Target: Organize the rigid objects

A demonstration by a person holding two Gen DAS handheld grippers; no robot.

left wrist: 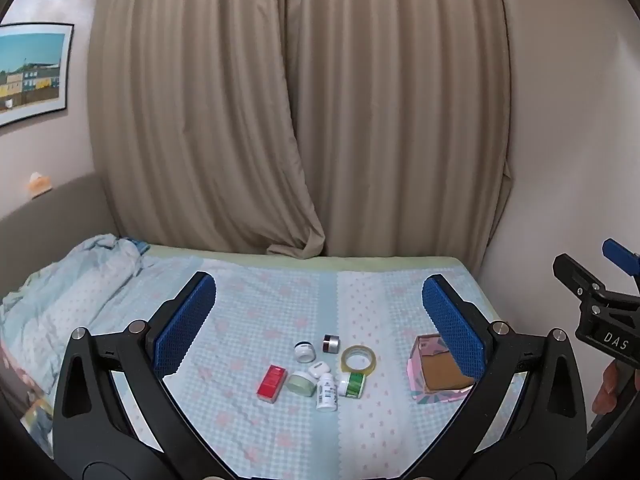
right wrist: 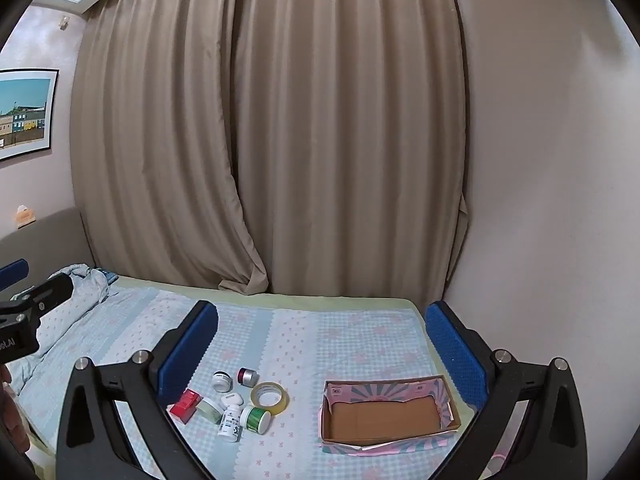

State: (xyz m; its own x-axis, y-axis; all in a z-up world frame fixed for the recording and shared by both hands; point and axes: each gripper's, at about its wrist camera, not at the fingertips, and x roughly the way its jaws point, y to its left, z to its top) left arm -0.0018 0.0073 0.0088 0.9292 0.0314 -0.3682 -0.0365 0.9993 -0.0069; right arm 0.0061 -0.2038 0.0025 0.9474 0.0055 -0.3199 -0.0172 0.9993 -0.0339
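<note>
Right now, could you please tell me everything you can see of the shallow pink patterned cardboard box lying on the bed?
The shallow pink patterned cardboard box is an open tray with no lid. Its low walls carry a pink and teal sunburst print, and its plain brown floor is bare: nothing lies inside. The upper edge of the walls looks roughly torn, and a loose flap sticks out along the near side. It sits flat on the blue checked bedsheet, apart from the cluster of small jars and the tape roll to its left. Neither gripper touches it.
</note>
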